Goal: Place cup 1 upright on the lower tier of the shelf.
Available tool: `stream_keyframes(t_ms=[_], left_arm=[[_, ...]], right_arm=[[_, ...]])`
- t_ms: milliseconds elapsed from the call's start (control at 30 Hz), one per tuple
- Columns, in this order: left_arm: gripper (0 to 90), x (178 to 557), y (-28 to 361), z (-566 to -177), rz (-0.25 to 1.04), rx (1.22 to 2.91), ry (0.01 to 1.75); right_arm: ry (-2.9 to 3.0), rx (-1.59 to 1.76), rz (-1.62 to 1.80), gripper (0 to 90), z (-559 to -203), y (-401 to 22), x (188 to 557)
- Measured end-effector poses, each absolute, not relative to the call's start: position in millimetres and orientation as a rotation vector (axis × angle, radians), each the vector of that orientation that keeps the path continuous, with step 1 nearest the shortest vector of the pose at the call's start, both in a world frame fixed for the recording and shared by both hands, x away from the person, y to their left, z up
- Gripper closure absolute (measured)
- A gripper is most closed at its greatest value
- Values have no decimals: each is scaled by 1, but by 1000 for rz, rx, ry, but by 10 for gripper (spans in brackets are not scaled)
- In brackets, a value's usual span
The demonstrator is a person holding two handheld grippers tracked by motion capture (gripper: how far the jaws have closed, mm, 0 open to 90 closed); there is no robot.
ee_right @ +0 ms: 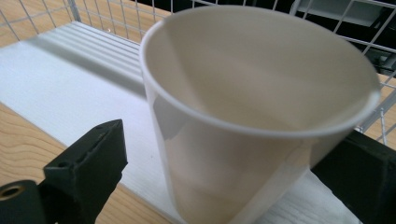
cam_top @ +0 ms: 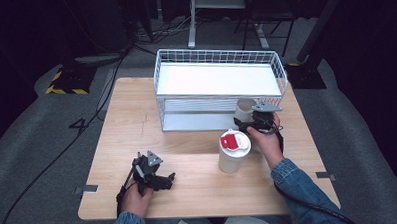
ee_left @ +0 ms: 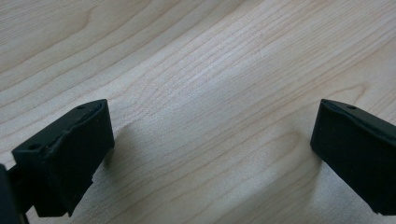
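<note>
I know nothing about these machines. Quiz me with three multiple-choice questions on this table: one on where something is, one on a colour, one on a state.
1. Where does the open paper cup stand?
A. on the wire rack's lower shelf
B. on the rack's top shelf
C. on the floor

2. What colour is the patch on the lid of the tall cup?
A. green
B. red
C. blue

3. How is the left claw?
A. shut on a cup
B. shut on a lid
C. open with nothing between

Key: 1 A, the right gripper view shows it on the white bottom board by the wires, at the right claw. 2 B, the high view shows a red patch. 3 C, its jaws stand apart over bare table.
</note>
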State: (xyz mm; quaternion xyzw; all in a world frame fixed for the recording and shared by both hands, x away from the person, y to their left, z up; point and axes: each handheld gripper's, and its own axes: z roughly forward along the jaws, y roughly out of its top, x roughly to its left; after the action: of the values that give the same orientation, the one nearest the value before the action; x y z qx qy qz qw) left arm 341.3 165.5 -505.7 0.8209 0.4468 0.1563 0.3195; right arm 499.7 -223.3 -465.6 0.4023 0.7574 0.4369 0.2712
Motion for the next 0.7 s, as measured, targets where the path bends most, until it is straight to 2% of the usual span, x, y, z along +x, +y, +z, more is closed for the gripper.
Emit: stream_keyframes(t_ms=[700], left_arm=[[0, 341, 165, -506, 411, 2157, 1176]], right_arm=[[2009, 1101, 1248, 59, -456, -239, 470]])
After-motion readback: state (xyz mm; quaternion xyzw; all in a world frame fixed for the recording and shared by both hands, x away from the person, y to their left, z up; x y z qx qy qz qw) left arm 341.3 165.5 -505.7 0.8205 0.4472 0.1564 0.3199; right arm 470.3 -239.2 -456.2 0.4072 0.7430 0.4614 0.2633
